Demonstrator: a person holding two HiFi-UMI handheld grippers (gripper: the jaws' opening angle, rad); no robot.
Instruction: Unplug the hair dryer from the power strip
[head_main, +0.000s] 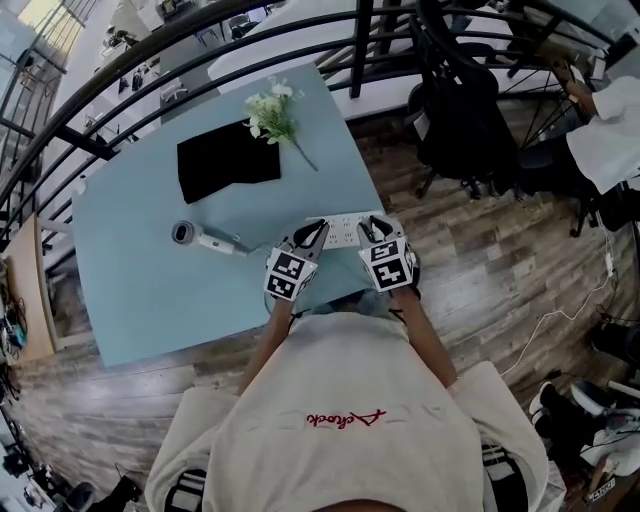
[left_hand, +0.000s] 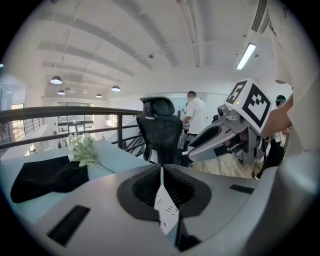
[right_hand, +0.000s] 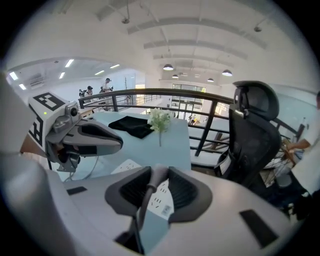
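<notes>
Pressed together, the left gripper's (left_hand: 161, 172) jaws hold nothing; only a sliver of white power strip (left_hand: 166, 207) shows beneath them. The right gripper's (right_hand: 156, 172) jaws stand part-way apart, clamped on the grey plug (right_hand: 152, 179).

The pull-out looks under way. Whether the pins are clear cannot be told, so the next move calls for a straight lift.

Only the head view shows the hair dryer (head_main: 195, 237), lying left on the table (head_main: 150, 290). Only the right gripper view shows the grip.

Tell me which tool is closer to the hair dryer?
Left. The left tool hovers just beside the hair dryer; the right tool is farther, beyond the left one.
</notes>
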